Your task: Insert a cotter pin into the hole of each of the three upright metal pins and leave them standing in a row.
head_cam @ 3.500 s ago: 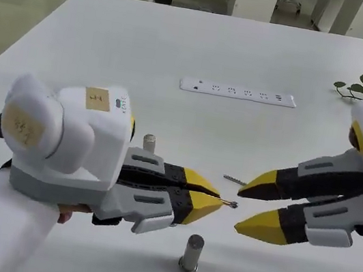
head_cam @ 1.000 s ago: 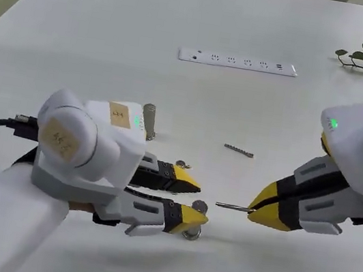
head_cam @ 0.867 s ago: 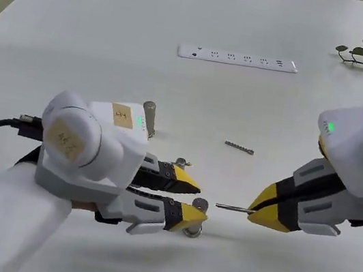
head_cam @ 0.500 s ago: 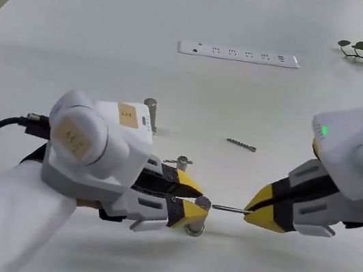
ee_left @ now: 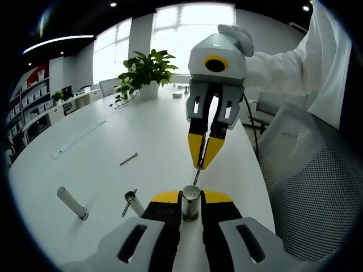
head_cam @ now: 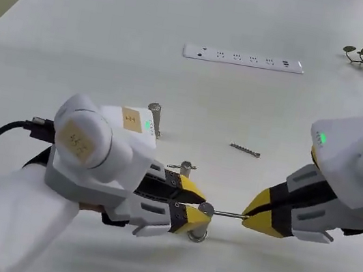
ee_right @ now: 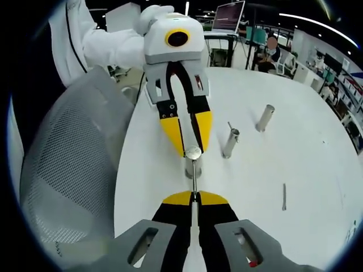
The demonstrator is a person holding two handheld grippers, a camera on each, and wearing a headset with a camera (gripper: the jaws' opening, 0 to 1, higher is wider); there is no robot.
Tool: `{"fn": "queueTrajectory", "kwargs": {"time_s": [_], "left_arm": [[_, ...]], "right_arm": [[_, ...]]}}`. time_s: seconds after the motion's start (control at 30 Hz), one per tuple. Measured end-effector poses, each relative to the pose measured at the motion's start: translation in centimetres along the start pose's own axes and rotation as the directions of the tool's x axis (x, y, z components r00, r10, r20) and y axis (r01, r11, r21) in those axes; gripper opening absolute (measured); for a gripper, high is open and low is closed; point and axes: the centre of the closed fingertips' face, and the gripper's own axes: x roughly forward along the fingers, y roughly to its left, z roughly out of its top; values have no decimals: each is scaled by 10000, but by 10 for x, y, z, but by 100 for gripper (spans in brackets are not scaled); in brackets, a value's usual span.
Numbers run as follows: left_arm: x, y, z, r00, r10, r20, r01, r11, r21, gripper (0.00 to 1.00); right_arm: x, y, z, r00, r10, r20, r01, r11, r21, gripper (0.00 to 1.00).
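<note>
The left gripper [head_cam: 203, 208] has drawn its jaws narrow onto the nearest metal pin [ee_left: 191, 205] and grips it upright between their yellow tips; a second ago they stood wider around it. The right gripper [head_cam: 250, 216], jaws pinched on a cotter pin [ee_right: 194, 175] jutting straight ahead of them, has closed the gap. The pin's free end now meets the metal pin's head, but I cannot tell whether it has entered the hole. Beyond the left jaws stand a second pin [head_cam: 186, 169], already fitted, and a bare third pin [head_cam: 154, 119]. A spare cotter pin [head_cam: 245, 149] lies on the tabletop [head_cam: 113, 42].
</note>
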Motion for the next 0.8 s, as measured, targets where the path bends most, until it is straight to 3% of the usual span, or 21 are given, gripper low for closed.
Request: {"fn": "queueTrajectory", "kwargs": {"time_s": [0.37,0.53,0.7,0.8], "left_arm": [[-1,0,1,10000,-24,-58,25,10000,52,10],[-1,0,1,9999,-53,-129,55,9999,126,10],[-2,0,2,9998,-60,-166,62,9999,135,10],[-2,0,2,9998,-64,-203,68,9998,202,10]], "right_arm": [[9,-4,3,9999,1,137,0,10000,-72,0],[19,-4,14,9993,173,325,-167,9997,-194,0],[28,-2,24,9982,542,245,-529,9973,-516,0],[27,-3,22,9988,491,77,-485,9969,-614,0]]}}
